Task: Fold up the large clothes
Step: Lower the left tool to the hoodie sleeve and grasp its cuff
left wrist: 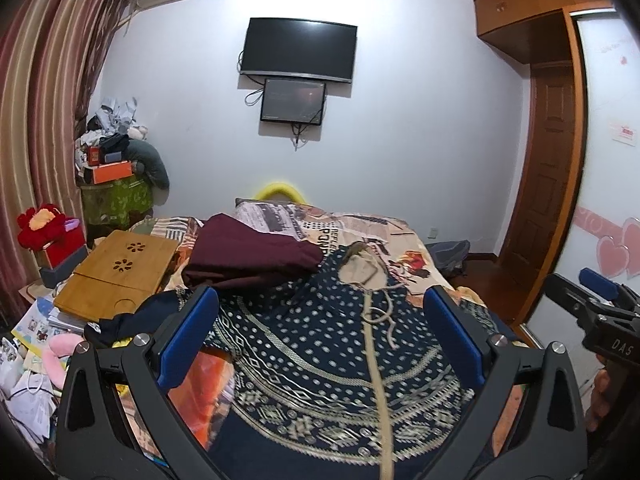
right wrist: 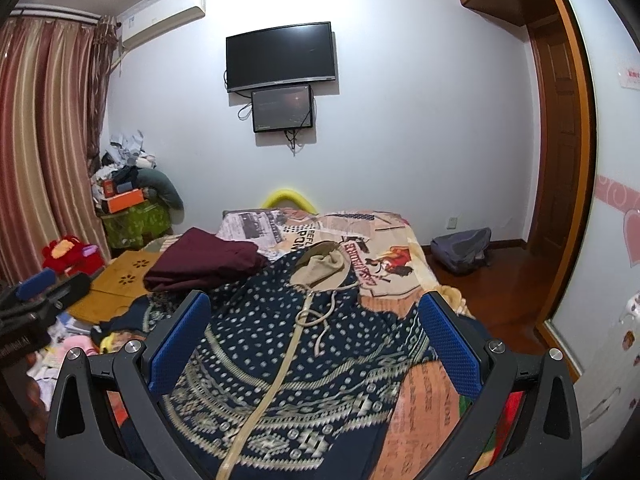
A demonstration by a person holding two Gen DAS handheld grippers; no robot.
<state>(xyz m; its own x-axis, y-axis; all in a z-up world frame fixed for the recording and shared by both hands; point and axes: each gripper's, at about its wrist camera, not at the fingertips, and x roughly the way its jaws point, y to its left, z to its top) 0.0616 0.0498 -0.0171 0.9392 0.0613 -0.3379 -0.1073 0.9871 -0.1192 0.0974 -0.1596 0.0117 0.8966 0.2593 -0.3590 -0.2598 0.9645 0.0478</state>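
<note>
Bedroom, white wall with a mounted TV (left wrist: 298, 49), striped curtains (left wrist: 44, 120) to one side, wooden door (right wrist: 560, 128) to the other. Bed (right wrist: 404, 236) with a busy printed cover fills the middle. Patterned navy hoodie (left wrist: 320, 344) lies spread front-up on the bed, beige hood (right wrist: 322, 266) toward the far end, zipper running down the centre, drawstring (left wrist: 382, 312) looped loose on the chest. Folded maroon garment (left wrist: 256, 252) sits just beside the hoodie's far shoulder, touching or overlapping it, hard to tell. Bamboo lap tray (left wrist: 116, 272) and clutter off the bed's edge.

Left gripper (left wrist: 320, 320) hovers over the hoodie, jaws wide apart, holding nothing. Right gripper (right wrist: 314, 324) same: jaws spread, empty, above the chest area. Neither pad appears to touch cloth, though the lower hem is hidden under the gripper bodies.

Judgement: folding not yet started; next move is likely pinching sleeves or side edges.

Risks:
- One sleeve looks bunched near the clutter at the bed's edge; a pull there could drag items along.
- Grabbing the bed cover together with the hoodie, since both are thin and layered.
- Drawstring snagging in a jaw.
- Maroon garment getting swept if the shoulder is lifted.
</note>
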